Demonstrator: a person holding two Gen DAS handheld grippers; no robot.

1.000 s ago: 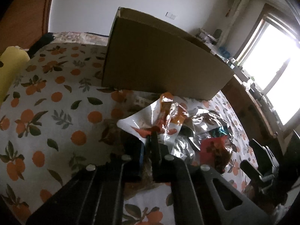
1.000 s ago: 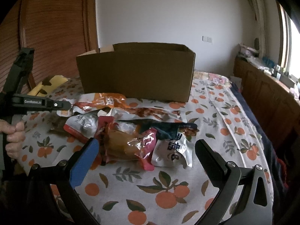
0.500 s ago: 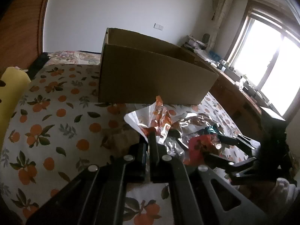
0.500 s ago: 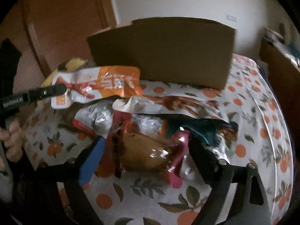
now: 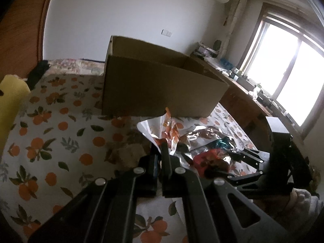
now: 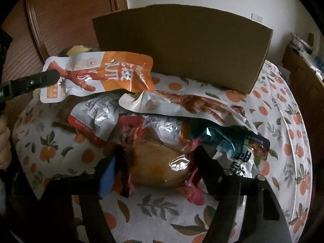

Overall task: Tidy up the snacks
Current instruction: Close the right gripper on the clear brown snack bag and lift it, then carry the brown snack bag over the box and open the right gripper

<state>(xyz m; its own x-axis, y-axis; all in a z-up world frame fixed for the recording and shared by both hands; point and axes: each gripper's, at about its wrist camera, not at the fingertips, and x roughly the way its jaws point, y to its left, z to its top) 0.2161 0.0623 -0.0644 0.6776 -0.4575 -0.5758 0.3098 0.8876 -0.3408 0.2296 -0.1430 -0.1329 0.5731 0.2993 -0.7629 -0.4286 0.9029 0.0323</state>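
Observation:
My left gripper [image 5: 160, 151] is shut on the corner of an orange and white snack packet [image 6: 97, 75] and holds it lifted above the pile; it shows edge-on in the left wrist view [image 5: 170, 127]. My right gripper [image 6: 156, 162] is open, its fingers on either side of a clear pouch with a brown snack and pink edges [image 6: 158, 162] at the front of the pile. An open cardboard box [image 6: 182, 46] stands behind the pile, also seen in the left wrist view [image 5: 158, 87].
Several more packets lie heaped: a white one with brown print [image 6: 182, 105], a silver one [image 6: 97, 115], a teal and black one [image 6: 239, 147]. The bedspread [image 6: 162, 212] has an orange print. A yellow pillow [image 5: 12, 97] lies left. A wooden cabinet [image 5: 243, 105] and window stand right.
My right gripper has moved forward and down so its fingers straddle the clear pouch. My left gripper has lifted the orange packet higher above the pile.

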